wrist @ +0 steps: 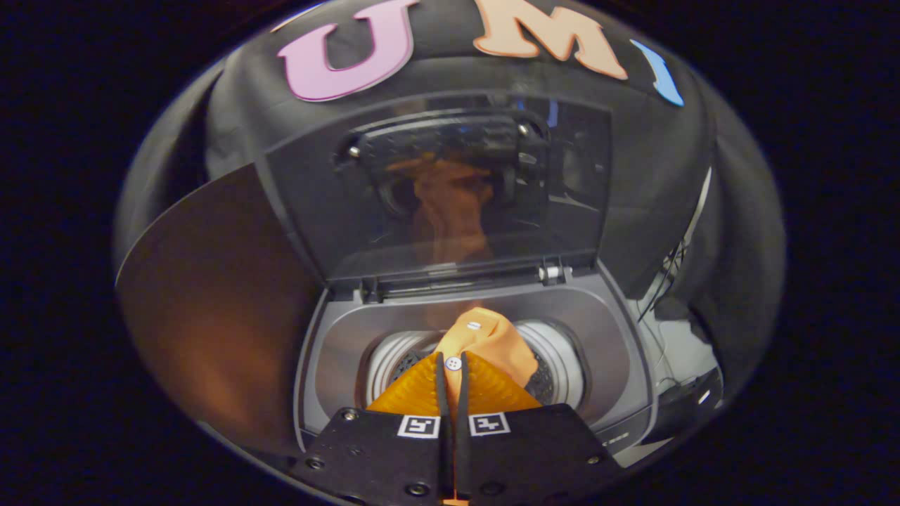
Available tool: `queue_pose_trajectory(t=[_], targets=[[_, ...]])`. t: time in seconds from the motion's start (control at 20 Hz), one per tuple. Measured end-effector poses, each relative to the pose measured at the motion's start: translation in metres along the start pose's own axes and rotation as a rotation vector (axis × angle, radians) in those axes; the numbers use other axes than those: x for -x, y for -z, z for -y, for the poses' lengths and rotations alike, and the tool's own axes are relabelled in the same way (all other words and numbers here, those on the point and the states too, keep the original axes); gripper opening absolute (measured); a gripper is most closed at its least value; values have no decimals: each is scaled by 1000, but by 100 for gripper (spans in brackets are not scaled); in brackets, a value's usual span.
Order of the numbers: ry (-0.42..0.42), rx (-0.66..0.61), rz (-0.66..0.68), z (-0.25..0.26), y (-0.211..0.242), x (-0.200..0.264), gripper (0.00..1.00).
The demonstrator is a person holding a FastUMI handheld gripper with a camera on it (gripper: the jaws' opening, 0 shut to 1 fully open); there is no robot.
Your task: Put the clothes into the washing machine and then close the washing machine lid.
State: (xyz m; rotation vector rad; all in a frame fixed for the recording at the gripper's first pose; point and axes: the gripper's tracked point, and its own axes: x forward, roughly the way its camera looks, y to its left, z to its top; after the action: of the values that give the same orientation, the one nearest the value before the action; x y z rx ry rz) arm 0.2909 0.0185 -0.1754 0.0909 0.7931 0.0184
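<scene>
Gripper [453, 379] fingers clench an orange shirt [485, 337] above the washing machine drum [562, 365], lid [436, 190] propped open so it can drop in.

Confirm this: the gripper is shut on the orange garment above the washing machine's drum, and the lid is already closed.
Wrong on the lid. The gripper view shows the lid standing open behind the drum. The rest holds: the gripper is shut on the orange garment above the drum.

no readable text on washing machine [619, 330].
</scene>
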Motion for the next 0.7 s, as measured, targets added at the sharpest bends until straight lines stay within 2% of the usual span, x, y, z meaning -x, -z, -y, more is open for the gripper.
queue_pose_trajectory(t=[0.15,0.3,0.4,0.5,0.65,0.7], targets=[[60,-39,-31,4,8,-4,2],[50,-127,-73,-6,16,-8,11],[39,-98,-83,-12,15,-3,33],[85,-40,-61,-3,9,-3,55],[79,10,-69,-16,3,6,89],[102,47,-57,-18,-1,14,100]])
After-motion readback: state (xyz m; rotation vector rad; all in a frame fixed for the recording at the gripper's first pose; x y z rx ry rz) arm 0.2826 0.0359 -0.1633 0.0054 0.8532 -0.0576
